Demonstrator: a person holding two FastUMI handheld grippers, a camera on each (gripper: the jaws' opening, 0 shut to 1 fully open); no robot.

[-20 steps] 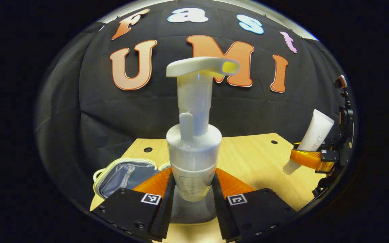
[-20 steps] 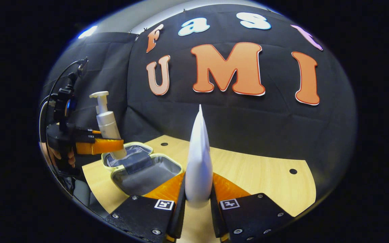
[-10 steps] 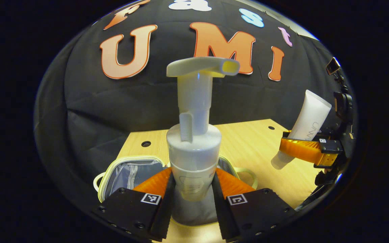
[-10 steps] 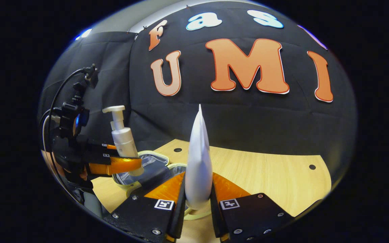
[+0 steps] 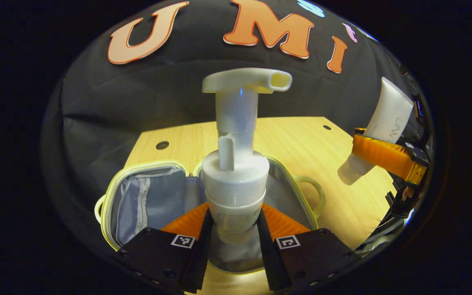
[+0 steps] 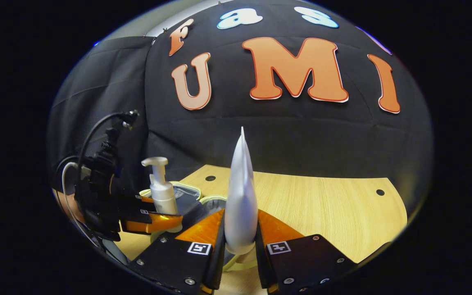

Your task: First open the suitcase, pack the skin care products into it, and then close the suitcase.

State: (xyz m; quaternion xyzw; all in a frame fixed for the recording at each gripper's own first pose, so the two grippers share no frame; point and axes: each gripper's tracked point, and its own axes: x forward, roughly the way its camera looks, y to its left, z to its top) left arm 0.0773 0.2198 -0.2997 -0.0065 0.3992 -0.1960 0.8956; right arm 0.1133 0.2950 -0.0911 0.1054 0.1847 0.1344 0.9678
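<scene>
Standing over open suitcase [image 5: 146, 196]: pump bottle [image 5: 236, 172].

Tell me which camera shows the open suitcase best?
The left gripper view: the suitcase lies open below, both halves and lining visible behind the pump bottle. The right gripper view catches a rim sliver behind the tube.

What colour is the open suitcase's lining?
Pale grey-blue lining, inside a light yellow-green suitcase rim; clearest in the left gripper view.
</scene>
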